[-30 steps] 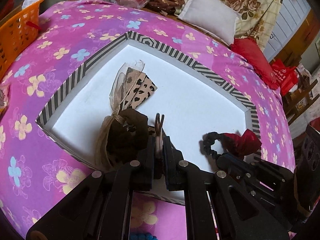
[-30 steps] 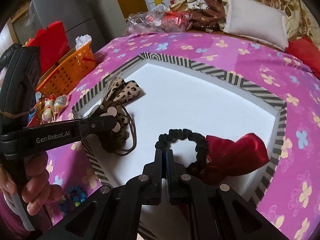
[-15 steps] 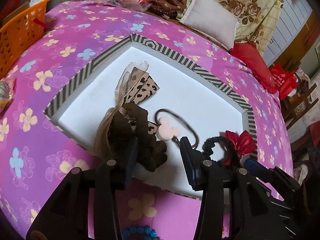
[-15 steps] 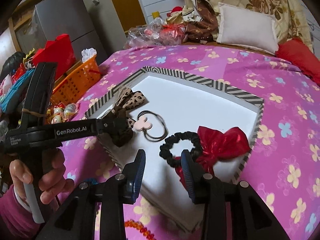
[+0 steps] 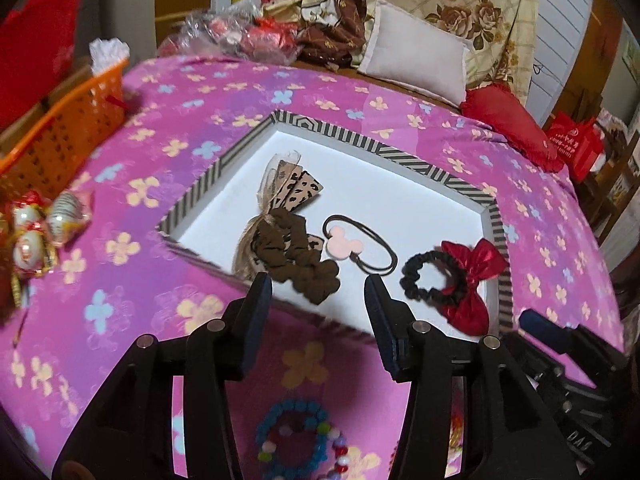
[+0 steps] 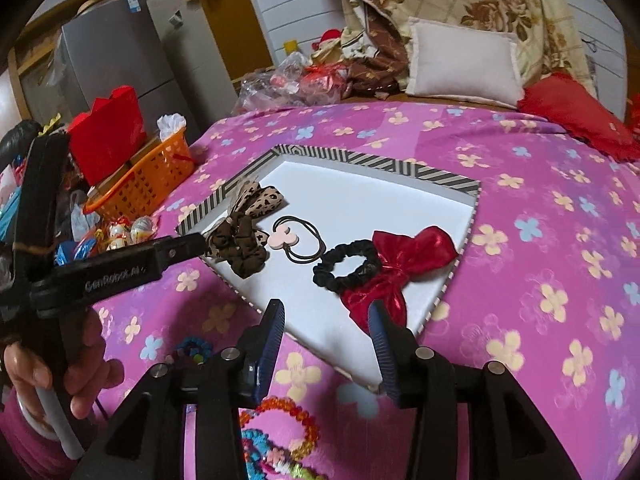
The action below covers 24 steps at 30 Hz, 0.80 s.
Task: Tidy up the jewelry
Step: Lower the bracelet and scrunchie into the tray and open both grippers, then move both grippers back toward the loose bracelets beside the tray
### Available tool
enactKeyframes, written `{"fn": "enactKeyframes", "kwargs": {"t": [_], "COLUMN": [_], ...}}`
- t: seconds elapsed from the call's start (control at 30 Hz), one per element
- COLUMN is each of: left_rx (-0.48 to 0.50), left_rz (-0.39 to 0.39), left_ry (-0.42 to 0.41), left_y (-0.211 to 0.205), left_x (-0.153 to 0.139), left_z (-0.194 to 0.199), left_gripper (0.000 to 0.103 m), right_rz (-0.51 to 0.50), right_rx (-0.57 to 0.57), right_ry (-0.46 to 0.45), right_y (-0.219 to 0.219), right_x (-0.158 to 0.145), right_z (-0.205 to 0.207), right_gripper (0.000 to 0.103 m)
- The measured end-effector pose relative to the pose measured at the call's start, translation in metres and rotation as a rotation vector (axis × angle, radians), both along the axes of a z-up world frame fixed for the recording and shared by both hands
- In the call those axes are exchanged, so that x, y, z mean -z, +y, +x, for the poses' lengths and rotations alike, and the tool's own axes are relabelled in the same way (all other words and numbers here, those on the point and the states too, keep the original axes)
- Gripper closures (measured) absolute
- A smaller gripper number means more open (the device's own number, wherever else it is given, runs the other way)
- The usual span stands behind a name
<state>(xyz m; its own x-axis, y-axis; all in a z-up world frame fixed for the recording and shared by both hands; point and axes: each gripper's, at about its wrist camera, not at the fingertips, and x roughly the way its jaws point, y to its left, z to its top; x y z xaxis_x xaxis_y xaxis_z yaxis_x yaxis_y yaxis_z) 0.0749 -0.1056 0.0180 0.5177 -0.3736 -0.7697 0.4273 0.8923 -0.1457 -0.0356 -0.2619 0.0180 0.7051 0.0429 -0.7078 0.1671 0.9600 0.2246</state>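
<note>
1. Pink flowered bedding (image 5: 192, 128) covers the bed, with a white pillow (image 6: 464, 60) and a red cushion (image 5: 508, 120) at its far end and an orange basket (image 6: 148, 176) off to the side.
2. On the bedding sits a shallow striped tray (image 5: 400, 156) with a white floor.
3. Inside it lie a leopard-print bow (image 5: 292, 188), a brown scrunchie (image 5: 304, 256), a hair tie with a pink mouse charm (image 5: 342, 240) and a black scrunchie with a red bow (image 6: 384, 264).
4. The left gripper (image 5: 318, 292) hovers just short of the tray's near edge, its jaws opening with nothing between them.
5. The right gripper (image 6: 326, 320) hangs over the near rim, jaws likewise opening and empty.
6. Beaded bracelets (image 5: 300, 440) lie on the bedding in front of the tray, beneath the grippers.
7. A hand (image 6: 60, 364) grasps the left gripper's handle.
</note>
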Motion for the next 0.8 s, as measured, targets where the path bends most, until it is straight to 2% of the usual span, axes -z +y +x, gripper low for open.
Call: {"fn": "enactKeyframes", "kwargs": {"t": [0.23,0.3,0.37,0.8], "left_rx": [-0.017,-0.021,-0.026,-0.055], "left_rz": [0.039,0.041,0.046,0.077], "left_ry": [-0.081,-0.089,-0.096,-0.12], "left_y": [0.009,0.013,0.017,0.042], "left_x": [-0.012,-0.014,-0.015,-0.011], "left_z": [-0.031,-0.038,-0.045,-0.085], "left_gripper": [0.055,0.055,0.055,0.055], "right_rz": [0.004,0.001,-0.015,-0.052], "right_rx": [0.036,0.041,0.047,0.027], "right_ry": [-0.012,-0.014,-0.021,-0.024], "right_y": [0.006,0.009,0.013,0.039], "right_x": [-0.004,-0.005,-0.006,-0.011], "right_z": [-0.021,-0.027,-0.033,-0.065], "right_gripper": [0.058,0.046,0.043,0.043]}}
